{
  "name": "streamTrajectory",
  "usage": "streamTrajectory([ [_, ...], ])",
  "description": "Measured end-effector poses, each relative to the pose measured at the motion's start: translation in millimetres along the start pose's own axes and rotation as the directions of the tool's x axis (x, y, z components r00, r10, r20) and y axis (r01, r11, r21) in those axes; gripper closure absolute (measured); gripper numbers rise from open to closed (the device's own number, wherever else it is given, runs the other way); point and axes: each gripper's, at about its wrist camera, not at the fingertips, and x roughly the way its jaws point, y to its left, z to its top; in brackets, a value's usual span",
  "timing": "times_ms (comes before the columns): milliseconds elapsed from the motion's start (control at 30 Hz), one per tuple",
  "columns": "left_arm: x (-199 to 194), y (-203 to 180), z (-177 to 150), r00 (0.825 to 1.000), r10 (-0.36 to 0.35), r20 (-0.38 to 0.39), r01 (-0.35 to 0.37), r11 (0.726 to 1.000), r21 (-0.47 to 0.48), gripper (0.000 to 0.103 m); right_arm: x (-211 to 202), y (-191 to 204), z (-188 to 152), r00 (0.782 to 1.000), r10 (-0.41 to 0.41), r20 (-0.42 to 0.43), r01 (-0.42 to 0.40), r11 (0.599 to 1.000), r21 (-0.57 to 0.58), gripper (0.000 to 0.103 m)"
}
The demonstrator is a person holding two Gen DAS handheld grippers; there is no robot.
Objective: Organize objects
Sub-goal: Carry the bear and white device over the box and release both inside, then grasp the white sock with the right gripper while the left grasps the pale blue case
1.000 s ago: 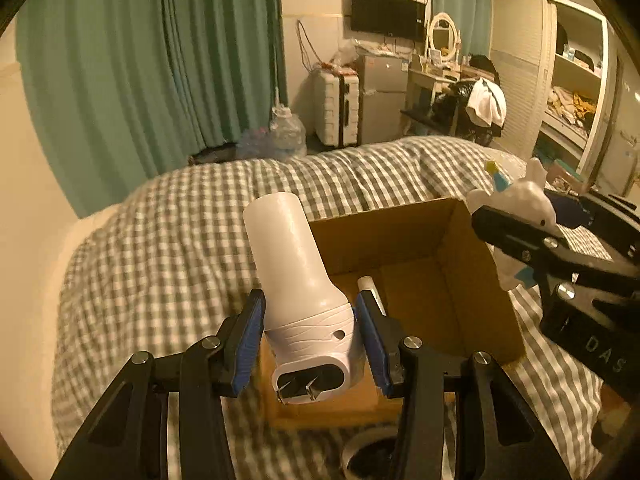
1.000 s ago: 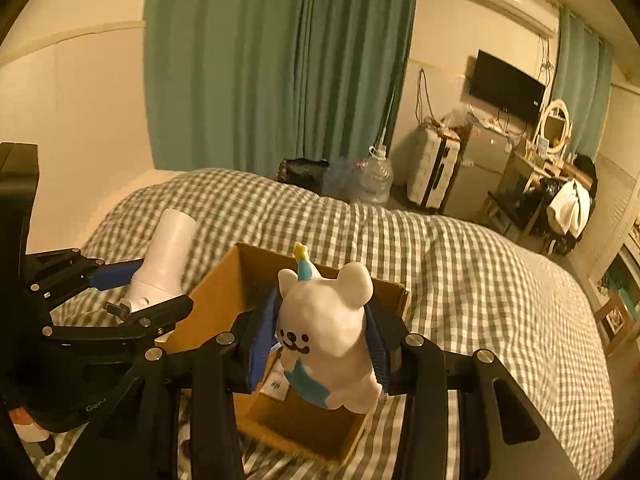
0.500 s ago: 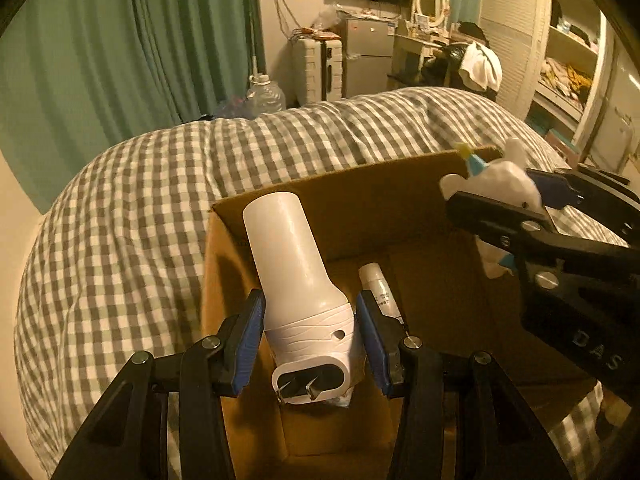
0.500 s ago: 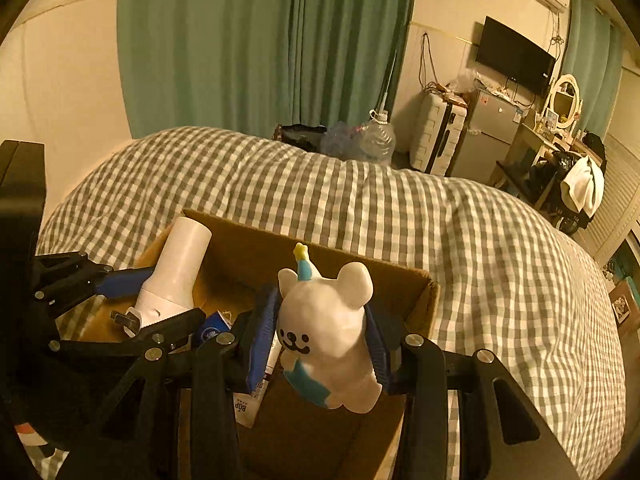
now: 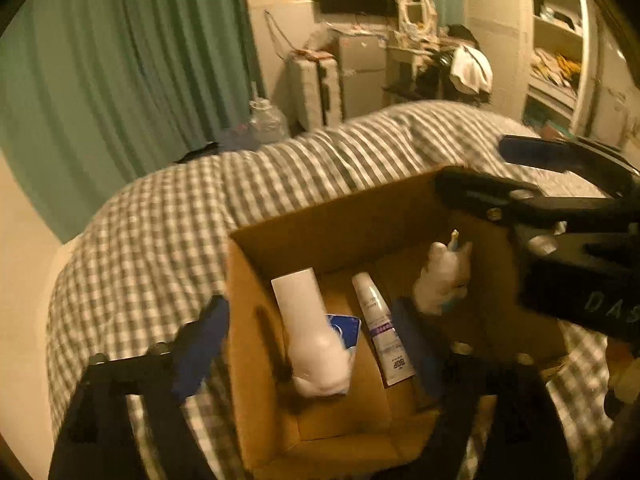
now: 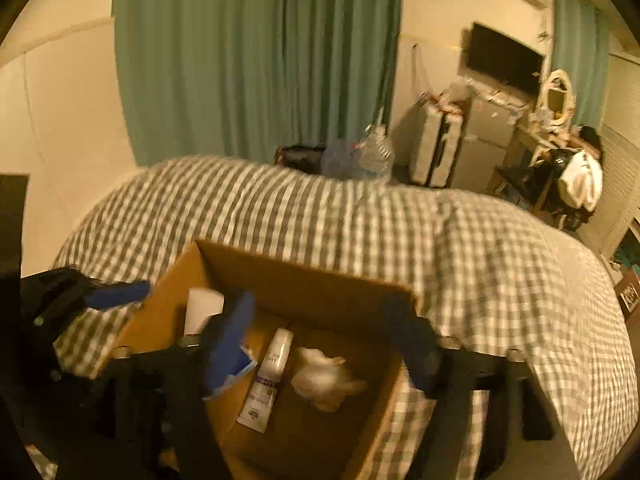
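Both views above shared box (image 5: 256, 320)

Motion blur smears both views. White bear figure (image 6: 326, 378): face unreadable, lower centre. Blue packet (image 5: 345, 330): mostly hidden under white hair dryer (image 5: 310, 326). Tube (image 6: 266, 380) lettering illegible. Cardboard box (image 5: 256, 344) cut by bottom edge.

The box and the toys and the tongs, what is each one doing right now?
Cardboard box: open on top, sitting on the checked bedcover.
White hair dryer: lying inside the box.
Bear toy: inside the box.
Tube: lying flat inside.
Left tongs: open, empty.
Right tongs: open, empty.
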Motion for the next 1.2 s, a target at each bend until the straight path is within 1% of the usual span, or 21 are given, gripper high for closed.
streamTrajectory([
  [33,-6,3,0,1.000,-0.010,-0.006,0.010,1.000,-0.022,0.015,-12,-2,1,1.000,-0.020,0.017,0.019,1.000,0.005,0.031],
  [67,-11,6,0,1.000,-0.014,-0.013,0.014,0.999,-0.045,0.015,-21,-3,3,0.999,-0.028,0.027,0.028,1.000,0.004,0.029],
  [167,-31,13,-1,1.000,0.004,-0.018,-0.006,0.996,-0.088,0.015,-49,-4,10,0.997,-0.053,0.057,0.053,0.999,0.000,0.020],
  [200,-42,16,-2,1.000,0.015,-0.009,-0.016,0.995,-0.095,0.014,-59,-4,12,0.996,-0.062,0.068,0.062,0.998,-0.002,0.019],
  [267,-62,19,-4,0.999,0.037,0.014,-0.035,0.994,-0.100,0.007,-81,-5,17,0.993,-0.074,0.090,0.075,0.997,-0.006,0.013],
  [367,-93,23,-6,0.996,0.070,0.057,-0.063,0.992,-0.105,0.005,-112,-1,20,0.988,-0.092,0.121,0.094,0.996,-0.008,0.006],
  [433,-115,26,-6,0.993,0.085,0.081,-0.077,0.992,-0.102,0.003,-133,3,20,0.981,-0.123,0.148,0.126,0.992,-0.017,0.004],
  [567,-144,28,-13,0.988,0.118,0.101,-0.108,0.989,-0.100,0.002,-169,16,18,0.976,-0.116,0.183,0.126,0.991,-0.042,0.002],
  [667,-162,33,-25,0.986,0.132,0.101,-0.121,0.987,-0.110,0.002,-190,27,14,0.978,-0.093,0.188,0.105,0.993,-0.058,0.002],
  [767,-178,40,-44,0.986,0.138,0.090,-0.125,0.982,-0.139,0.002,-206,39,8,0.980,-0.070,0.186,0.084,0.994,-0.069,0.002],
  [800,-181,41,-51,0.986,0.141,0.085,-0.128,0.981,-0.145,0.002,-210,42,4,0.982,-0.060,0.180,0.074,0.995,-0.074,0.002],
  [900,-187,41,-76,0.980,0.185,0.068,-0.172,0.971,-0.165,0.002,-220,53,-10,0.986,-0.039,0.159,0.053,0.995,-0.087,0.002],
  [967,-189,39,-93,0.976,0.209,0.060,-0.195,0.963,-0.186,0.002,-223,61,-25,0.990,-0.027,0.139,0.040,0.995,-0.094,0.002],
  [1033,-185,38,-113,0.975,0.219,0.035,-0.207,0.955,-0.212,0.002,-221,71,-44,0.995,-0.011,0.103,0.022,0.994,-0.104,0.002],
  [1133,-179,36,-146,0.978,0.206,0.007,-0.198,0.947,-0.251,0.002,-212,80,-78,0.997,0.017,0.069,-0.009,0.993,-0.116,0.002],
  [1200,-172,35,-167,0.981,0.191,-0.020,-0.189,0.946,-0.265,0.002,-202,86,-102,0.999,0.042,0.026,-0.038,0.991,-0.126,0.002],
])
